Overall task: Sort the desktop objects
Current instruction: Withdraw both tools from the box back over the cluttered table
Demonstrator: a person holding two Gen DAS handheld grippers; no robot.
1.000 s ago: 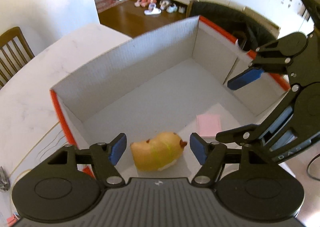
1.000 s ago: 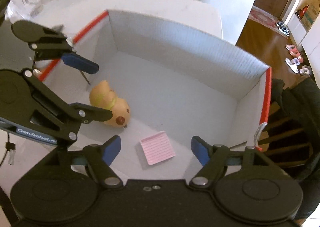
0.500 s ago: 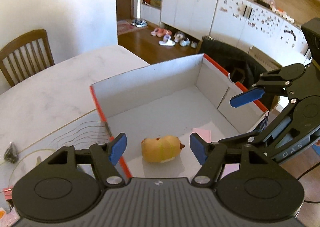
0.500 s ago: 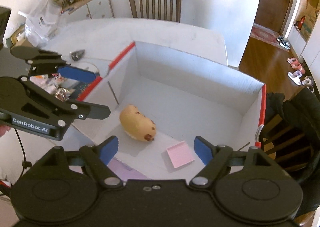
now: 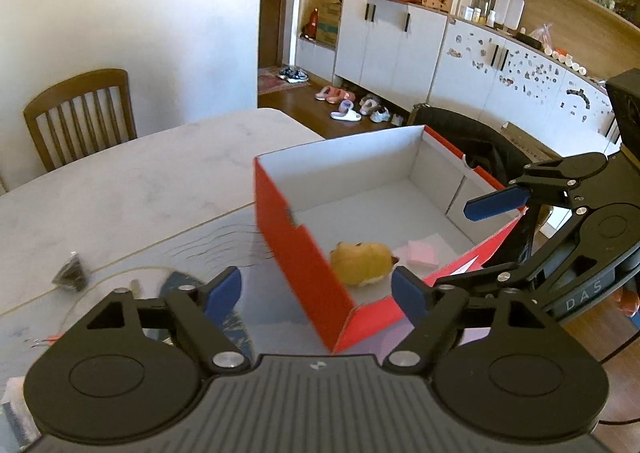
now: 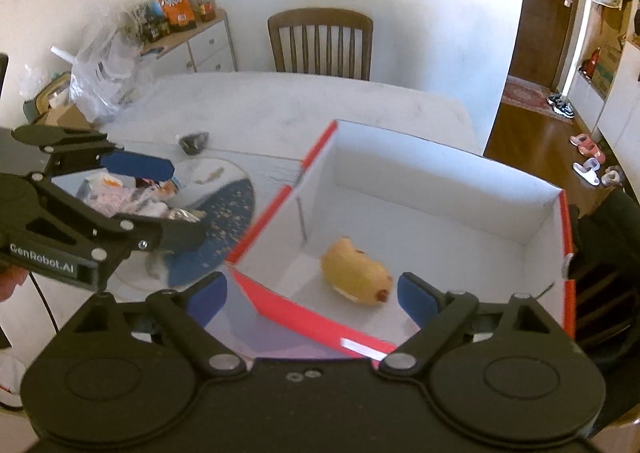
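Both grippers have drawn back and up since a second ago: then they hung over the box's floor, now the red-sided cardboard box [image 5: 304,253] is seen from outside its near corner. The yellow plush hamster [image 5: 365,262] lies on its side on the white floor of the box, near that corner, with one pink sticky-note pad [image 5: 423,253] just beside it (the pad is hidden in the right wrist view).

The left gripper [image 5: 318,293] has its jaws opening, nothing between the blue pads. The right gripper [image 6: 312,293] is opening too, already wide and likewise empty.

Writing: "GenRobot.AI" reads on the left gripper's side in the right wrist view; "DAS" is the only legible part on the right gripper [image 5: 500,221] in the left wrist view.

Count: one box, one hamster, one pad, two grippers. Outside the box, to its left, a round blue-patterned mat [image 6: 224,221] carries a heap of crumpled wrappers [image 6: 132,197], too jumbled to count, and one small dark packet [image 6: 194,141] lies further back on the marble table [image 5: 132,181].

The table's far half lies bare up to its rounded edge, where one wooden chair [image 6: 320,43] stands. The box's right wall sits close to the table's edge.
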